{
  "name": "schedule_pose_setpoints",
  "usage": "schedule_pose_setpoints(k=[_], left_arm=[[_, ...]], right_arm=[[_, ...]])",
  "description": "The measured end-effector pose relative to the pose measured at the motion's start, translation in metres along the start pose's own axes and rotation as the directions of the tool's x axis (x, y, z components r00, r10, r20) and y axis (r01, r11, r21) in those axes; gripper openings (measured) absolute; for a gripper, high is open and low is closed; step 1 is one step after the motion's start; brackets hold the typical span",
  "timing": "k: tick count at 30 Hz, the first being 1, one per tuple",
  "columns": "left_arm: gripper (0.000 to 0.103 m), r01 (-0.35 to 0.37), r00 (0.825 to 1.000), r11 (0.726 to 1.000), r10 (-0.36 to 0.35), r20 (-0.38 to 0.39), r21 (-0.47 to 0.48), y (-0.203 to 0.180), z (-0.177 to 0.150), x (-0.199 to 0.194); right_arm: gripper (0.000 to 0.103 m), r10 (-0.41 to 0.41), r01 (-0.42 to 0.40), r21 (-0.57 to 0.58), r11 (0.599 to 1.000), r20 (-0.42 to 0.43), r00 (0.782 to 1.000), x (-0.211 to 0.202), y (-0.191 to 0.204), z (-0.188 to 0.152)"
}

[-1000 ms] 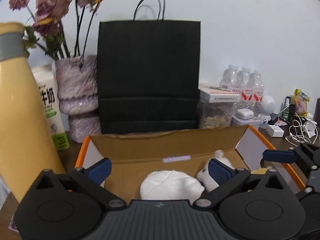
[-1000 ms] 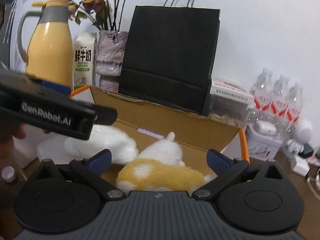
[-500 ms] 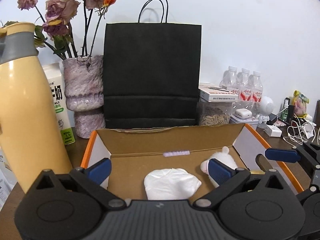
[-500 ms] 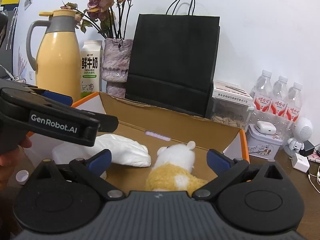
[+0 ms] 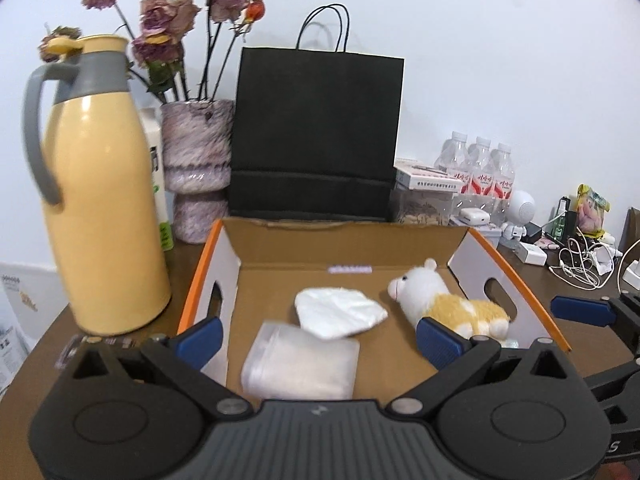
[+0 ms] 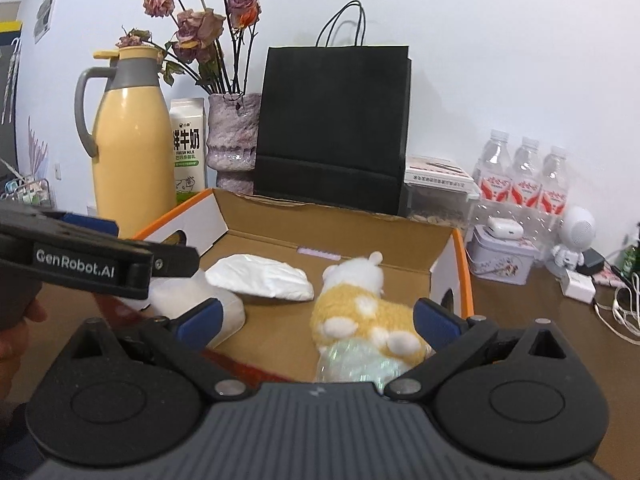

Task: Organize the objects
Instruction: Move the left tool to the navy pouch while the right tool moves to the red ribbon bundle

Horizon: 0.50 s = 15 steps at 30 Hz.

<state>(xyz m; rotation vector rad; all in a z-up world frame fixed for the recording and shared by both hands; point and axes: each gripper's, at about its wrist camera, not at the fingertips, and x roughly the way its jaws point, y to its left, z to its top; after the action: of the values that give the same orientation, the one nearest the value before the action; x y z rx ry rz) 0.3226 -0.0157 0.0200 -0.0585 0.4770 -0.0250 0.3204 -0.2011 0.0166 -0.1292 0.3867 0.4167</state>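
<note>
An open cardboard box [image 5: 344,240] [image 6: 320,216] with orange rims sits on the brown table. Inside lie a white cloth-like bundle [image 5: 340,312] [image 6: 260,276], a clear packet of white stuff [image 5: 300,364] [image 6: 200,300], a yellow-and-white plush toy [image 5: 448,304] [image 6: 360,304] and a shiny clear wad [image 6: 352,364] at the box's near right. My left gripper [image 5: 320,336] is open above the near edge, holding nothing. My right gripper [image 6: 316,316] is open too, just behind the plush toy. The left gripper's body [image 6: 92,260] shows at the left of the right wrist view.
Behind the box stand a black paper bag [image 5: 316,136], a purple vase of dried roses [image 5: 196,172], a milk carton [image 6: 186,148] and a yellow thermos jug [image 5: 100,200]. Water bottles [image 6: 524,180], a tin [image 6: 500,256], chargers and cables [image 5: 576,260] crowd the right side.
Both grippers have pulled back and up from the box, so more of its inside shows. The plush toy and the white bundle lie where they were.
</note>
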Motion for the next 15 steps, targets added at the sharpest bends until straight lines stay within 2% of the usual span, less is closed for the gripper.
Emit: schedule_pose_setpoints(k=[4,9,15], left_arm=[[0.103,-0.011,1.0,0.999,0.011,-0.016,-0.033,-0.001,-0.012,-0.02],[0.103,-0.057,0.997,0.998,0.056,-0.048,-0.026,-0.01,-0.033,-0.044],[0.103,-0.092,0.991,0.994,0.086,-0.107,-0.054,-0.012,-0.056,-0.067]], right_arm=[[0.103,0.006,-0.006,0.02,1.0,-0.009,1.0,-0.02,0.007,-0.008],[0.103,-0.004,0.004,-0.005,1.0,-0.033,0.999,-0.041,0.022,-0.02],[0.103,0.012,-0.012,-0.003,1.0,-0.077,0.997,-0.063,0.036,-0.042]])
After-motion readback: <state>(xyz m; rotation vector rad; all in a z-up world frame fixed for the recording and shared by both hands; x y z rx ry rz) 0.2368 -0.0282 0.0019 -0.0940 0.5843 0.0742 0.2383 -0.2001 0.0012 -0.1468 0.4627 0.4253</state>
